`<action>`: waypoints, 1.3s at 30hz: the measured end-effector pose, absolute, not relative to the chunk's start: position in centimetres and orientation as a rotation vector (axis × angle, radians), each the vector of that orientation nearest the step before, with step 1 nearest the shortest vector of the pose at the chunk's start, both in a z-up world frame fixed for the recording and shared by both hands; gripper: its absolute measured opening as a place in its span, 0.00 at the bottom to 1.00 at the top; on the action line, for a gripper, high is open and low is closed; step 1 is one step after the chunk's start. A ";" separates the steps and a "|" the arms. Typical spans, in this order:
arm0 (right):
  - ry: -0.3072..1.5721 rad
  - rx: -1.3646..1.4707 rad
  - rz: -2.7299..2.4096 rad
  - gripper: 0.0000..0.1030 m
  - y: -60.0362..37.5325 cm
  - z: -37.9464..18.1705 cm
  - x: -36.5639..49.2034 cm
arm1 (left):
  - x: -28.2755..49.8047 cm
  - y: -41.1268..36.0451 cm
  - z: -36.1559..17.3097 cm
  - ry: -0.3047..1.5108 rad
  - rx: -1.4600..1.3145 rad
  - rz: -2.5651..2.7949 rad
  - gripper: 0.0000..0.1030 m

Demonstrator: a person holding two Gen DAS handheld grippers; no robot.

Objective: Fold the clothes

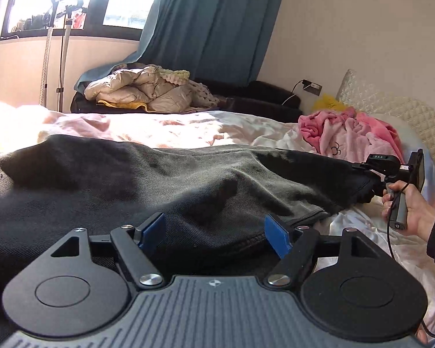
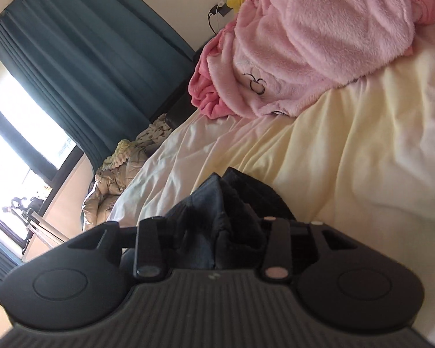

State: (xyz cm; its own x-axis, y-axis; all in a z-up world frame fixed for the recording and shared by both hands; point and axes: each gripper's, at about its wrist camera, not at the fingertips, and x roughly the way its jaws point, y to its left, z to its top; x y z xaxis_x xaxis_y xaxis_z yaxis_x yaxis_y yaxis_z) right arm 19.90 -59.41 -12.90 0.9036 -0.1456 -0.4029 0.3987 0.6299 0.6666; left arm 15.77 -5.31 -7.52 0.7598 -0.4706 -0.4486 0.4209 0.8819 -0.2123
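Dark grey jeans [image 1: 159,179] lie stretched across the bed from left to right. My left gripper [image 1: 216,233] stands open low over their near edge. Its blue pads [image 1: 153,232] are spread wide, with denim lying between them and untouched. At the far right a hand [image 1: 414,211] holds my right gripper [image 1: 365,185] at the jeans' end, which looks lifted a little off the sheet. In the right wrist view a bunched fold of the jeans [image 2: 217,211] fills the gap of the right gripper [image 2: 214,226] and hides its pads, so I cannot see whether they press on it.
A pink fleece heap [image 1: 348,136] [image 2: 304,43] lies by the quilted headboard [image 1: 391,110]. The pale sheet [image 1: 174,127] [image 2: 348,145] is rumpled. Beyond the bed, a beige down jacket [image 1: 139,90] rests on a dark bench under a teal curtain [image 1: 211,23].
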 end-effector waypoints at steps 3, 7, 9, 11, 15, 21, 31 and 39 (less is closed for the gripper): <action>0.352 0.737 -0.342 0.57 -57.3 -11.3 17.7 | 14.7 -4.3 -6.7 0.512 -0.094 -0.426 0.77; 0.418 0.410 -0.399 0.69 -51.6 -9.0 14.9 | 12.4 -2.7 -5.0 0.476 -0.067 -0.305 0.80; 0.444 0.315 -0.396 0.69 -49.5 -8.4 13.6 | 11.2 -1.3 -4.2 0.462 -0.070 -0.244 0.81; 0.455 0.289 -0.372 0.69 -47.8 -7.8 12.2 | 10.0 0.0 -3.6 0.460 -0.087 -0.189 0.83; 0.456 0.333 -0.275 0.69 -43.3 -5.9 9.4 | 8.1 3.9 -2.1 0.476 -0.155 -0.083 0.85; 0.464 0.342 -0.058 0.69 -34.7 -2.3 7.0 | 7.6 10.8 1.7 0.472 -0.274 -0.016 0.85; 0.539 0.338 0.001 0.72 -29.2 -5.4 6.8 | 13.9 24.2 5.1 0.551 -0.260 0.065 0.79; 0.566 0.409 -0.025 0.72 -30.8 -6.6 7.8 | 22.0 30.6 3.2 0.667 -0.331 0.177 0.72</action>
